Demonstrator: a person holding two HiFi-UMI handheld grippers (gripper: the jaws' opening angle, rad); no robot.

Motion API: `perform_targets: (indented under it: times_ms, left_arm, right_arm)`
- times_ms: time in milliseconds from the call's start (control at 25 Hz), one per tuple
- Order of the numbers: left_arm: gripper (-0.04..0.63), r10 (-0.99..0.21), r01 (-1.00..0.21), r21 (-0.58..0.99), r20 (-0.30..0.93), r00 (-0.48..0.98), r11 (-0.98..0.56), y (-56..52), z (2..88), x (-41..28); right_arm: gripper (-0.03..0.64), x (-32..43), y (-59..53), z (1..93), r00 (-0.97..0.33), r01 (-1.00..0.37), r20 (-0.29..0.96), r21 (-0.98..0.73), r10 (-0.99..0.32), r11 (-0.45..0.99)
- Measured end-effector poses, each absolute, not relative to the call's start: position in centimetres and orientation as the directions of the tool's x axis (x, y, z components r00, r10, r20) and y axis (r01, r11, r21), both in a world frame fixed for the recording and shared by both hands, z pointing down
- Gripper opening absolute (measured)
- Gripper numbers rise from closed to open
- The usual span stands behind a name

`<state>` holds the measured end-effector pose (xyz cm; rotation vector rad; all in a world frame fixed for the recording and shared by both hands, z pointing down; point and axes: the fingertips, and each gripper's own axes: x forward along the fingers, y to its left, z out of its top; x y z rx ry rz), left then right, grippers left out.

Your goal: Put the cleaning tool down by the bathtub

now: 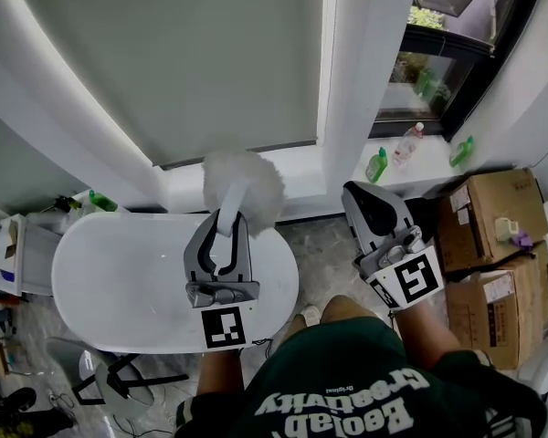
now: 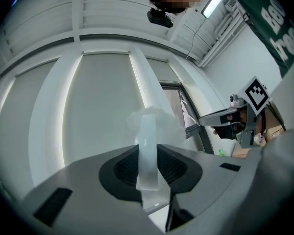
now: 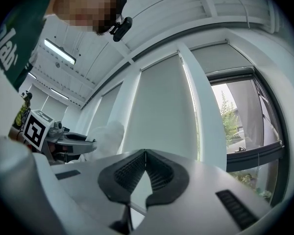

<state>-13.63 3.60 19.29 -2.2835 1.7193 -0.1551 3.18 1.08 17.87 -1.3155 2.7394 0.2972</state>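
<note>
We've got the left gripper (image 1: 230, 222) clamped on the see-through handle (image 2: 148, 153) of the cleaning tool (image 1: 244, 182), which has a fluffy white duster-type head and points out roughly level. The tool is up in the air over the far rim of the white bathtub (image 1: 119, 286), with the fluffy head sticking out past the rim toward the wall. Our right gripper (image 1: 354, 194) is off to the right, well apart from the tool, its jaws pressed together with nothing in them. Past it there are cardboard boxes (image 1: 489, 213) on the floor and a few bottles (image 1: 376, 164) on the window ledge.
</note>
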Motion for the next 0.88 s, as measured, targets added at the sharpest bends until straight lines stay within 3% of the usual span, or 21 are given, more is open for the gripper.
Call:
perform_targets:
  times_ms: [880]
  left_arm:
    - [0.1,-0.968,-0.941,-0.276,-0.098,0.23,-0.196,1.7,18.5,-15.5]
  right_arm:
    - [0.017,-0.7,-1.5,16.9,-0.707,-0.707,-0.151,0.179,-0.691,0.684]
